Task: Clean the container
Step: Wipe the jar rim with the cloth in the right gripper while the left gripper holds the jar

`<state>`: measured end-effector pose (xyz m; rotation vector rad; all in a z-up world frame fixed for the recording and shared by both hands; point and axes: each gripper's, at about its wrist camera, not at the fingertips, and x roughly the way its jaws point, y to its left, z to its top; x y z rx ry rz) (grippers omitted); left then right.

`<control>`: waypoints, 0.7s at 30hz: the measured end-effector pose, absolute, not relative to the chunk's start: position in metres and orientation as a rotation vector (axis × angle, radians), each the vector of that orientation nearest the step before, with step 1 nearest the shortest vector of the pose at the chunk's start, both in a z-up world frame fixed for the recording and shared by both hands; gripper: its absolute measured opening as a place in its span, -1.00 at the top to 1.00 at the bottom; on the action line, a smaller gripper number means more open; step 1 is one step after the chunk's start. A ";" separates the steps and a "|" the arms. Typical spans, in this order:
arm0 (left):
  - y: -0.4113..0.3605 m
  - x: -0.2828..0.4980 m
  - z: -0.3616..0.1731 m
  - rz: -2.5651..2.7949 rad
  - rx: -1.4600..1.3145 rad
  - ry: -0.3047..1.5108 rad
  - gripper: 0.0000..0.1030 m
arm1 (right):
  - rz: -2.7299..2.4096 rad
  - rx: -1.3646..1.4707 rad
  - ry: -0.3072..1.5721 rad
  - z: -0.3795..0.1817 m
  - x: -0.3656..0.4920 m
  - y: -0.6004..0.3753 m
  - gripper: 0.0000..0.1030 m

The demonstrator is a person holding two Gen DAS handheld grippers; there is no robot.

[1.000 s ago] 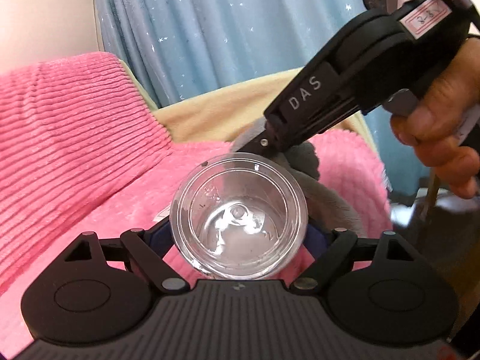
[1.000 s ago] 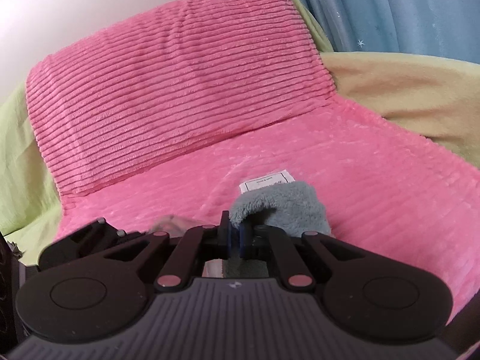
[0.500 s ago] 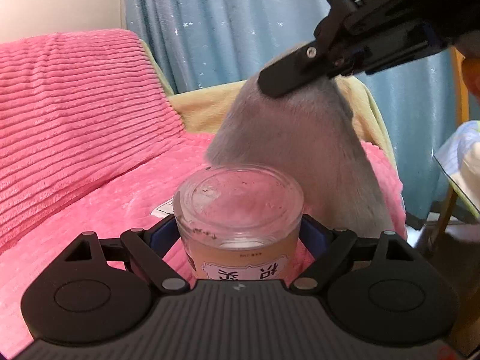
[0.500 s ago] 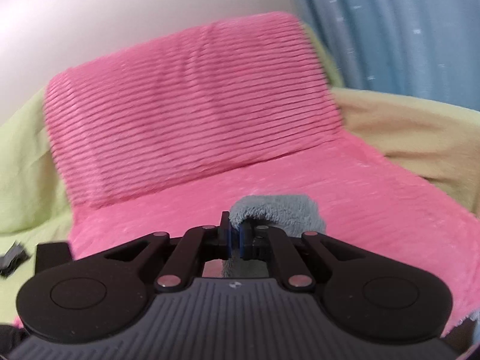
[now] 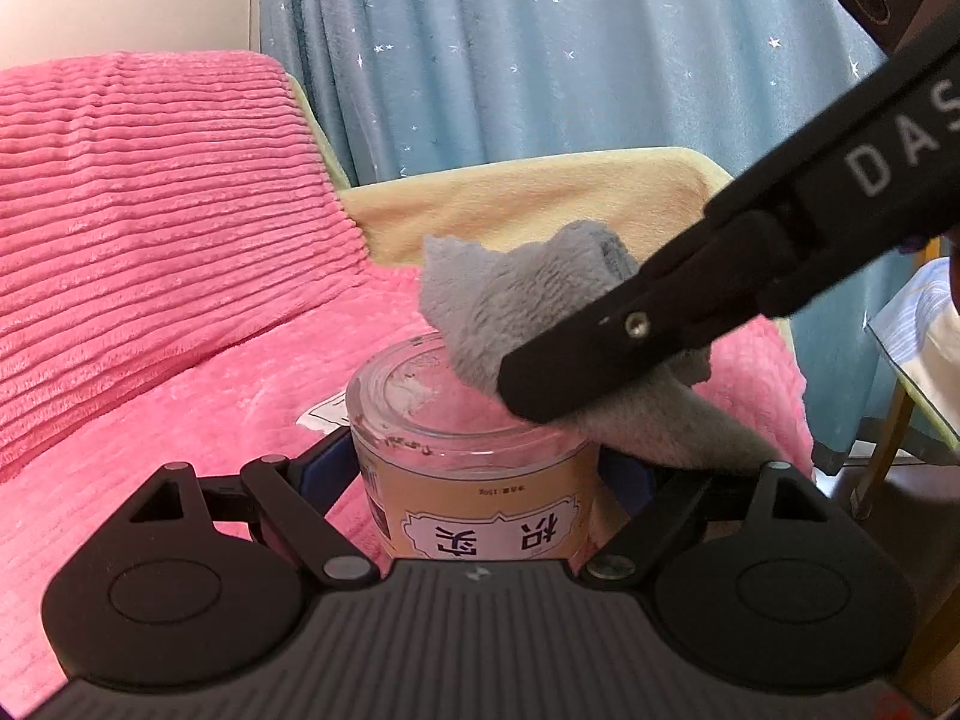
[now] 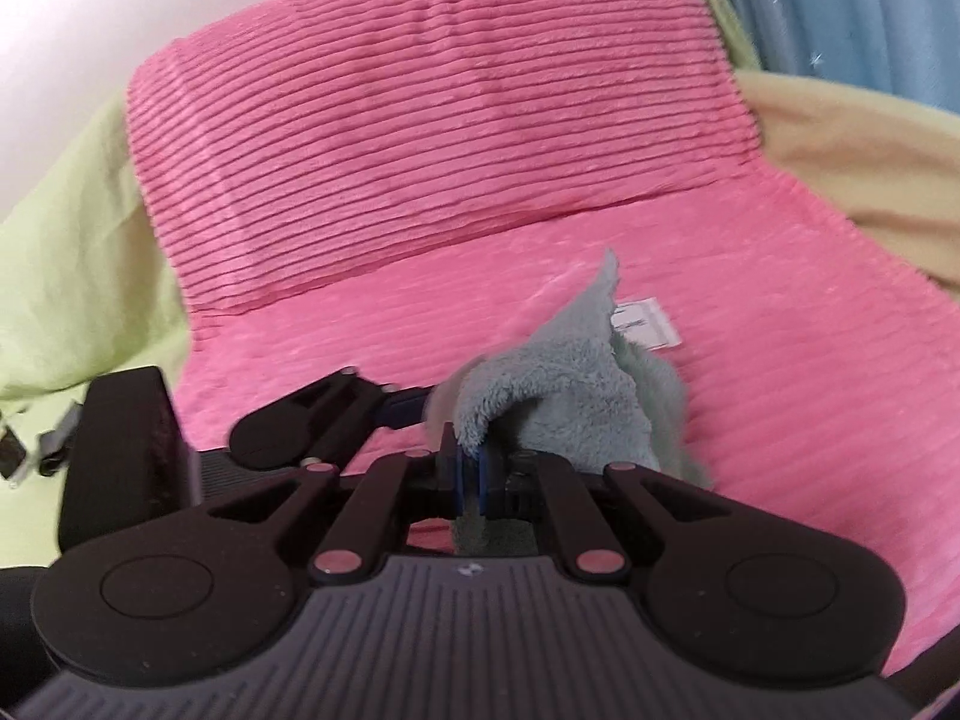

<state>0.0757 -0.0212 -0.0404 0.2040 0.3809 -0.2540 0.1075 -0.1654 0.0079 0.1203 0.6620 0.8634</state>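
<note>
Left gripper [image 5: 480, 468]: fingers [image 5: 327, 462] clamped on either side of a clear glass jar [image 5: 474, 450], held upright just in front of the wrist camera. Jar mouth open; white label with printed characters faces the lens. Dark specks visible along the rim.

Right gripper [image 6: 471, 474]: fingers pressed together, pinching a fold of grey fleece cloth [image 6: 564, 396]. In the left wrist view this gripper enters from the upper right and its tip sits at the far right edge of the jar mouth. The cloth bunches over that rim; one part hangs down outside the jar on the right, another corner stands up above the opening.

Background: pink ribbed blanket [image 5: 150, 228] over a sofa, yellow-green cover [image 6: 72, 252] beneath, blue star-print curtain [image 5: 540, 48] behind. A small white tag [image 6: 645, 324] lies on the blanket.
</note>
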 end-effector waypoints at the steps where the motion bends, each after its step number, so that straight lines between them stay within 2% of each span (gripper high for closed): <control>1: -0.021 0.076 -0.041 -0.254 0.201 0.381 -0.65 | 0.871 0.127 0.672 0.006 0.109 -0.164 0.93; 12: -0.020 0.077 -0.043 -0.251 0.186 0.379 -0.65 | 0.869 0.143 0.636 0.003 0.145 -0.138 0.95; 21: -0.018 0.077 -0.043 -0.254 0.178 0.378 -0.65 | 0.773 0.070 0.641 0.008 0.139 -0.163 0.94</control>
